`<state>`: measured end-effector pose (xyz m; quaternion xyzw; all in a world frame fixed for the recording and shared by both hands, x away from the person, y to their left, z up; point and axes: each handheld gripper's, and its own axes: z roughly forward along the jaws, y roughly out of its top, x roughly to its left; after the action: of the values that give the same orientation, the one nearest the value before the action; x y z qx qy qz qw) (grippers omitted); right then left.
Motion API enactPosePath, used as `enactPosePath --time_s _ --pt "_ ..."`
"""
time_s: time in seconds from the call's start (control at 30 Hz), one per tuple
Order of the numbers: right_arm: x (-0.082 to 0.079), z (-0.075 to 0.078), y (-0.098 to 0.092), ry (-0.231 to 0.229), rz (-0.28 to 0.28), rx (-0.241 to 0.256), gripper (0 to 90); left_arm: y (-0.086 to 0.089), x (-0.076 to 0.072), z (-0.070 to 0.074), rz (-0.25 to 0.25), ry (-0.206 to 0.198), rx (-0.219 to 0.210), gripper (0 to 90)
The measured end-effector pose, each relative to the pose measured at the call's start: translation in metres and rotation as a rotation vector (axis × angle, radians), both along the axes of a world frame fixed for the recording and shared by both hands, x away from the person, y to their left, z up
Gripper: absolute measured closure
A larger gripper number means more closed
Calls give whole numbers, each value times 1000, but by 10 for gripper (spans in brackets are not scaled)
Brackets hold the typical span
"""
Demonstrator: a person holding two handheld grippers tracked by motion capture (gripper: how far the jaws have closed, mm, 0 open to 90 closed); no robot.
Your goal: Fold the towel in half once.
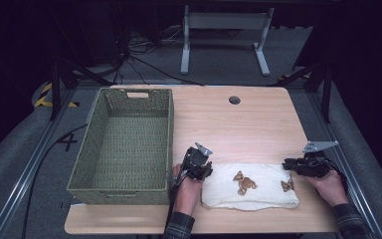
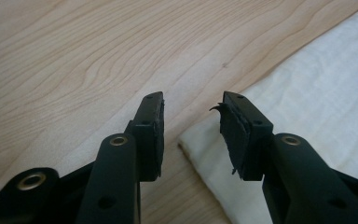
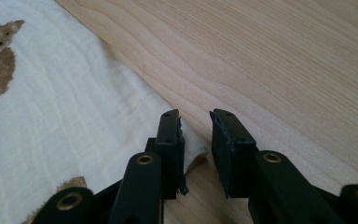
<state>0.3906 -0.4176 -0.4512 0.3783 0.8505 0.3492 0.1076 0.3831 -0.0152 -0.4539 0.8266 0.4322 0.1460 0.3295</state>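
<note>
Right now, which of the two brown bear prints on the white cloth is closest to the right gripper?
The smaller bear print at the white cloth's right end, just beside the right gripper. The larger bear print lies near the cloth's middle.

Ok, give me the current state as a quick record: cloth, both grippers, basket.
cloth: white folded cloth with brown animal prints, flat on the table near the front edge
left gripper: open, jaws astride the cloth's corner
right gripper: open, at the cloth's opposite corner
basket: green woven basket, left of the cloth, nothing inside
contact: neither gripper clamped on the cloth yet
</note>
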Motion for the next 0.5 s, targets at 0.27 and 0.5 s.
enactPosePath --time_s 0.27,0.5 --pt "-1 -1 1 11 8 9 858 1 3 -6 -26 25 -17 639" --pt "-1 0 2 -13 1 -21 873 2 4 -6 -65 49 -50 863"
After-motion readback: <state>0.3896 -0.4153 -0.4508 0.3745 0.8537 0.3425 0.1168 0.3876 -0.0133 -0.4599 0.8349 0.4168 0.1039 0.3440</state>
